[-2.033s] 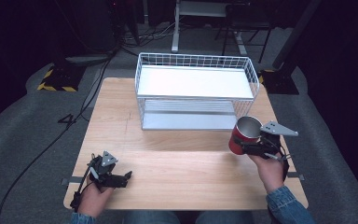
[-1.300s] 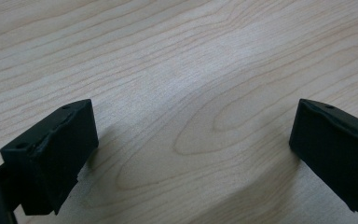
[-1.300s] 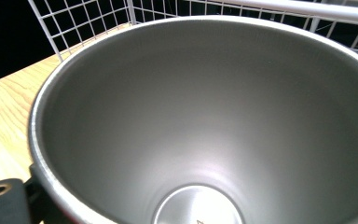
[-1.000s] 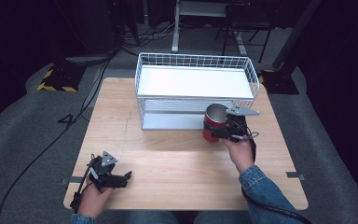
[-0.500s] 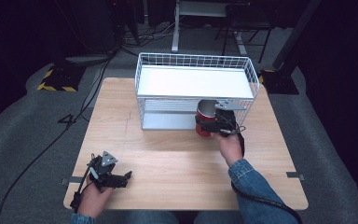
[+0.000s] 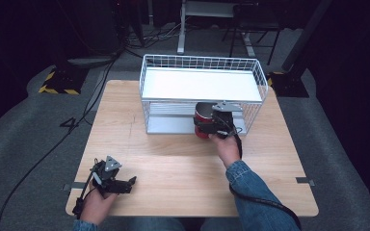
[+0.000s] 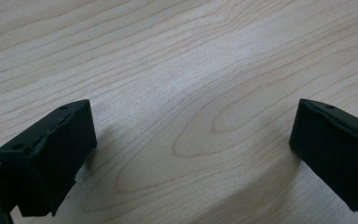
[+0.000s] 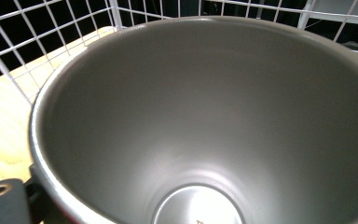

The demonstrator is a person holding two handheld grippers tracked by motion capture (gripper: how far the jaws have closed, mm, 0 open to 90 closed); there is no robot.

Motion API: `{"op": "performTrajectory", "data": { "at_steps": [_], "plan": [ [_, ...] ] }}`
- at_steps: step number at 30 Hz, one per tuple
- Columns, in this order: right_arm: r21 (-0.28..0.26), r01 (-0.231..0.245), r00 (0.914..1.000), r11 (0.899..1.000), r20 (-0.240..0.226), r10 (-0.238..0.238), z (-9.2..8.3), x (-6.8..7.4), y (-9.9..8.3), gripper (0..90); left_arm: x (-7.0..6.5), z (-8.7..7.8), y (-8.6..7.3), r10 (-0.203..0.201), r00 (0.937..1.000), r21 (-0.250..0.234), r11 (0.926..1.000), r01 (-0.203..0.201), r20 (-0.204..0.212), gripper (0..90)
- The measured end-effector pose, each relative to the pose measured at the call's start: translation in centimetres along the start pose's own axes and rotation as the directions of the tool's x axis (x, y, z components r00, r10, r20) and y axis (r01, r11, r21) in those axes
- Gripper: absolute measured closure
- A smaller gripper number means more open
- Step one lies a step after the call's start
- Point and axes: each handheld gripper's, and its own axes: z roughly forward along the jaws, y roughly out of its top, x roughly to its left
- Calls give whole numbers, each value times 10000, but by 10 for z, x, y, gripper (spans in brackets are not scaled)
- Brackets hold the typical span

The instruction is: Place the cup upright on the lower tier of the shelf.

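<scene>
Bench: light wood top, standing on grey carpet.

Wire rack: white, two levels, at the middle of the bench's far edge. Flat white top shelf with a low mesh rail; open lower level with a slatted base.

Cup: red outside, plain grey metal inside. Held at the front opening of the rack's lower level, toward its right end. In the right gripper view its mouth faces the camera, with white mesh behind and to the left.

Right gripper: clamped on the cup; one black jaw sits against the rim at lower left in its own view.

Left gripper: near the bench's front left corner, jaws wide apart, holding nothing, low over bare wood.
</scene>
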Motion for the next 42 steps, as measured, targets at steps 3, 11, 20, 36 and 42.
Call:
{"op": "performTrajectory", "data": {
  "at_steps": [3, 11, 20, 36, 42],
  "plan": [
    [-114, -160, 9998, 9998, 115, 161, 5, 2, 1, 73, 0, 0, 0, 5, 10000, 3, 10000, -5, -1, 9],
    [-427, -356, 9984, 9985, 427, 374, 16, 9, 4, 73, 0, 0, 0, 1, 10000, -3, 10000, -1, 5, 9],
    [-702, -469, 9946, 9964, 888, 530, 29, 13, 3, 72, 0, 0, 0, 11, 10000, 1, 10000, -11, 6, 9],
    [-823, -390, 9916, 9958, 1197, 488, 45, 12, 2, 72, 0, 0, 0, -35, 10000, -7, 10000, 35, 12, 9],
    [-937, -246, 9892, 9953, 1414, 377, 46, 11, 1, 72, 0, 0, 0, -19, 10000, -10, 10000, 19, 10, 9]
  ]
}}
